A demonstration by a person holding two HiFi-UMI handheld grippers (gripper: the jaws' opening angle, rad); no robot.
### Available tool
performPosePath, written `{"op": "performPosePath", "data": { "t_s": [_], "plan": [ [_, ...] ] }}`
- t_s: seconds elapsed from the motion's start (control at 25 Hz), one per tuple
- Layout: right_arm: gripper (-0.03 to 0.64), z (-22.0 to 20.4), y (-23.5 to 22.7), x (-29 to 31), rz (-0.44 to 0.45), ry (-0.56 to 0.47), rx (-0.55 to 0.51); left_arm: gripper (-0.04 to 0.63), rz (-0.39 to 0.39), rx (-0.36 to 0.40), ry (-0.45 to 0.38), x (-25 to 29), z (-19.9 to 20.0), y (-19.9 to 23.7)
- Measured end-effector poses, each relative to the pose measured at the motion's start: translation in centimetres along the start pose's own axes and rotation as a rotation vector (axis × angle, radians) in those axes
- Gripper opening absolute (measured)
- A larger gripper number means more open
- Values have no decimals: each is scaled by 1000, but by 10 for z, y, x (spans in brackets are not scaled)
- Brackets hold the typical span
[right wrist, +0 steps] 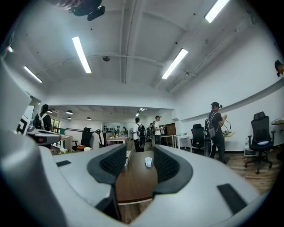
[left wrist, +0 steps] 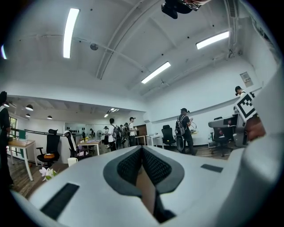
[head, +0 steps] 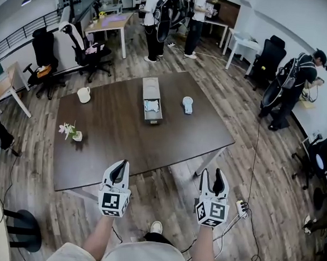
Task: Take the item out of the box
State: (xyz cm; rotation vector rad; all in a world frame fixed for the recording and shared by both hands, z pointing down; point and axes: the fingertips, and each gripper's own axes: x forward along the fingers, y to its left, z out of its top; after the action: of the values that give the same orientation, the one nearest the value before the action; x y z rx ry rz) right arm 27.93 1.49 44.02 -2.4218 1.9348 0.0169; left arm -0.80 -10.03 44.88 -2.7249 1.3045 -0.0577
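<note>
In your head view, the pale item (head: 152, 105) in the open box (head: 152, 100) is too small to identify, as is the white object (head: 187, 105) near it. The bottom edge cuts off your forearms (head: 98, 237). In the right gripper view, a pad (right wrist: 106, 166) hides most of the box.

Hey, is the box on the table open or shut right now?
Open. In the head view the box has its near half uncovered, and a pale item lies inside it.

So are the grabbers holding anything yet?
No, nothing is held. The left gripper has its jaws shut on nothing. The right gripper has its jaws apart, with only the table showing between them. The box sits farther off.
</note>
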Motion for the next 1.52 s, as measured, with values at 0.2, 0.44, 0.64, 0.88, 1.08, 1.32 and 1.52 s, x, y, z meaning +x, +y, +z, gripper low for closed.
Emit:
{"op": "performPosePath", "data": {
  "t_s": [0.2,0.44,0.64,0.88,1.08,1.32,1.52],
  "plan": [
    [195,-2,-36,27,-23,0,15,2,-8,13,7,45,0,-12],
    [195,2,-56,57,-4,-2,3,2,25,6,-4,82,6,-7],
    [193,-1,-56,87,14,5,-9,2,35,-7,-2,109,1,2],
    [193,-7,-50,129,1,12,-19,2,14,-10,-7,153,-10,23],
    [193,2,-40,178,-2,-1,-41,2,7,-15,-23,194,-13,51],
    [193,12,-16,235,21,-19,-59,2,35,-5,-35,228,-14,98],
    [193,13,4,280,51,-24,-64,2,65,2,-44,246,-14,133]
  ]
}}
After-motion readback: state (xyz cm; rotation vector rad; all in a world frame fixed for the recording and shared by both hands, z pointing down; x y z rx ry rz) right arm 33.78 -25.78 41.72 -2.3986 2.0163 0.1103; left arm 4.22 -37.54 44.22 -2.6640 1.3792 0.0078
